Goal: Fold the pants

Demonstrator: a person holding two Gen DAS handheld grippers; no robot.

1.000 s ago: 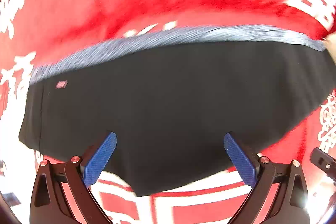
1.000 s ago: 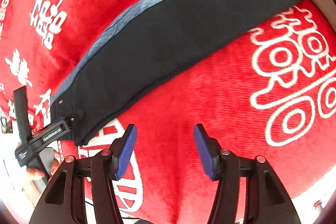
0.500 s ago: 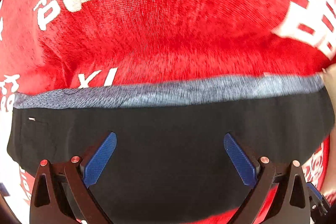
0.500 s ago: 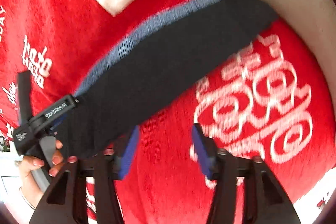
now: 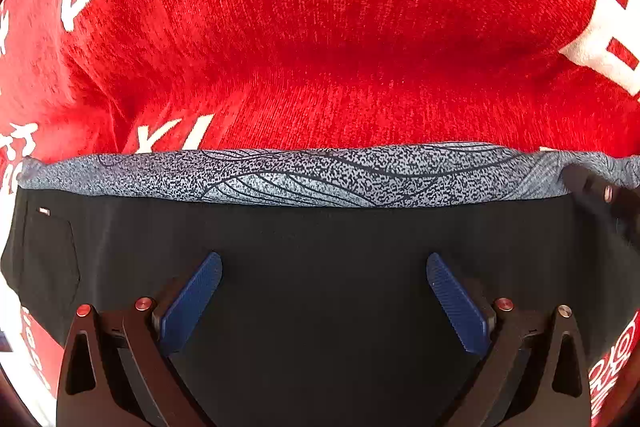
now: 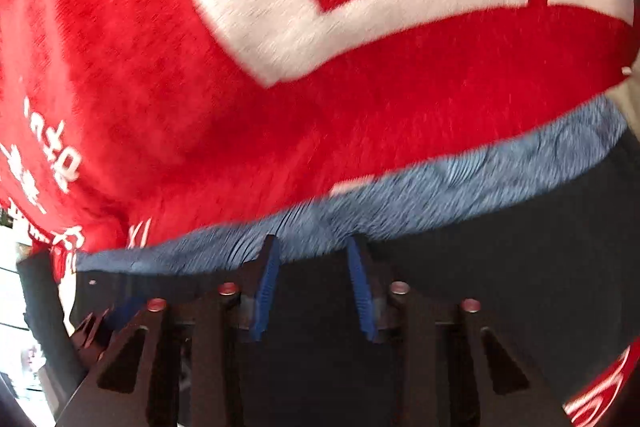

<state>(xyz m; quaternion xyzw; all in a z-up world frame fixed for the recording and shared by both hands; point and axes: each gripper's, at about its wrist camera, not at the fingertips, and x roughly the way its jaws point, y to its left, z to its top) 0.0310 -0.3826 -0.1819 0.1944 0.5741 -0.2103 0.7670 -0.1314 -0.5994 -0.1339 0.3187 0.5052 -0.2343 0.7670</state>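
Your black pants [image 5: 320,247] lie flat on the red blanket [image 5: 340,27], their grey band [image 5: 320,175] along the far edge. Your left gripper [image 5: 324,291] hovers wide over the dark cloth; your right gripper [image 6: 314,287], partly closed, reaches the band. You are setting a grasp: next, pinch that edge to fold.

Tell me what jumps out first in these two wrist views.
The bright red blanket with big white characters fills the upper half of both views. Across the lower half lie the black pants, a speckled grey-blue band along their far edge. The left gripper hovers wide open over the black cloth; the right gripper reaches that band.
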